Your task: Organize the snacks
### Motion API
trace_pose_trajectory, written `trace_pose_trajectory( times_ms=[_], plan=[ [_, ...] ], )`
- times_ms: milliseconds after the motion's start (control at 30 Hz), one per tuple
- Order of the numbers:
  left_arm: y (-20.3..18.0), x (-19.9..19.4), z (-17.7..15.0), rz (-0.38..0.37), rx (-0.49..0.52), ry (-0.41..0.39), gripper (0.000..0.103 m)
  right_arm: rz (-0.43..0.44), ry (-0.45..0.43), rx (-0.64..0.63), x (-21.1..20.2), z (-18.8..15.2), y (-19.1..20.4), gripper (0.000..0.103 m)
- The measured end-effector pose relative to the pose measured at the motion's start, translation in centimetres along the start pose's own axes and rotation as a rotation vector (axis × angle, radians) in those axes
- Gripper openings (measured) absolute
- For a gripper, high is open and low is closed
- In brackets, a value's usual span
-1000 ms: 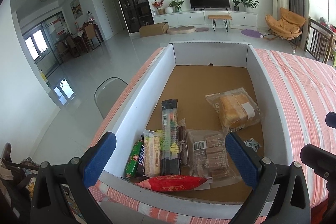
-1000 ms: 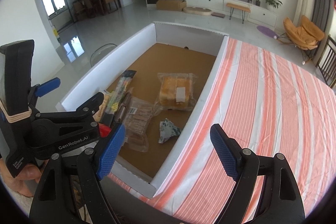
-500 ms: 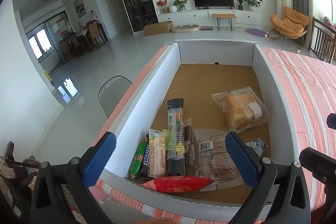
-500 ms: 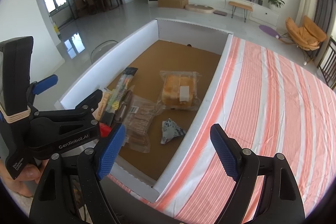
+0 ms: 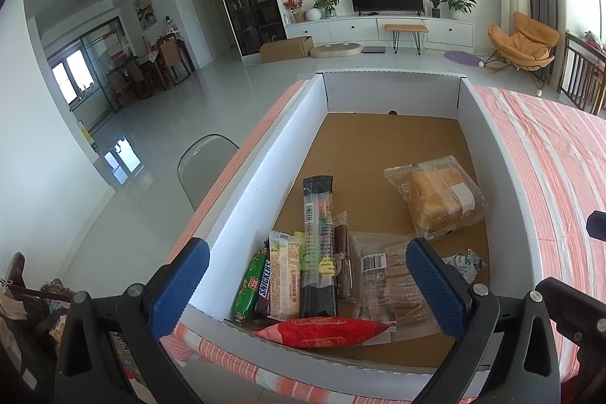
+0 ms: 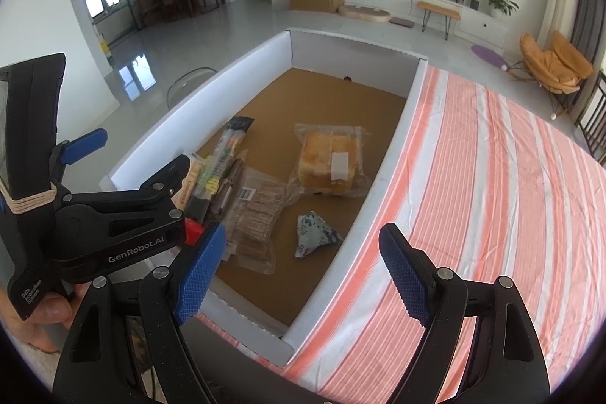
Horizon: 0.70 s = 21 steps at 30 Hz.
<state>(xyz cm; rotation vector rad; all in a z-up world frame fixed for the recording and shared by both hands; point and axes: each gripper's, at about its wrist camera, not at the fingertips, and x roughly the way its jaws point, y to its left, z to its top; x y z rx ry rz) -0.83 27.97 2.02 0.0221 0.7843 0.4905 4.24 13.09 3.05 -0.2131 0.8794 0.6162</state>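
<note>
A white cardboard box (image 5: 265, 169) with a brown floor sits on the striped table; it also shows in the right wrist view (image 6: 394, 154). Inside lie a bread pack (image 5: 439, 199), a clear biscuit pack (image 5: 386, 275), a long black stick pack (image 5: 318, 245), a Snickers bar (image 5: 264, 284), a green bar (image 5: 248, 286), a red packet (image 5: 322, 331) and a small crumpled wrapper (image 6: 314, 233). My left gripper (image 5: 306, 286) is open and empty above the box's near end. My right gripper (image 6: 299, 267) is open and empty over the box's near right wall.
The red-and-white striped tablecloth (image 6: 492, 184) spreads right of the box. A transparent chair (image 5: 204, 161) stands on the floor left of the table. The living room with a TV lies beyond.
Both grippers have drawn back and risen slightly, so the box looks a little farther. Nothing in the box has moved.
</note>
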Motion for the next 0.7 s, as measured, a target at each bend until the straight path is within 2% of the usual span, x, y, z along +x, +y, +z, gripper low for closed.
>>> trace_pose_trajectory(
  times_ms=[400,633,700],
  plan=[
    [0.5,0.6,-0.2,-0.026,-0.013,0.01,0.103,-0.001,0.016,-0.012,0.7,0.2,1.0,0.086],
    [1.5,0.7,-0.5,-0.152,-0.058,0.06,0.103,-0.002,0.031,-0.014,1.4,0.0,1.3,0.086],
    [1.6,0.4,-0.3,-0.161,-0.061,0.056,0.103,0.003,0.021,-0.011,1.2,-0.1,1.3,0.086]
  ],
)
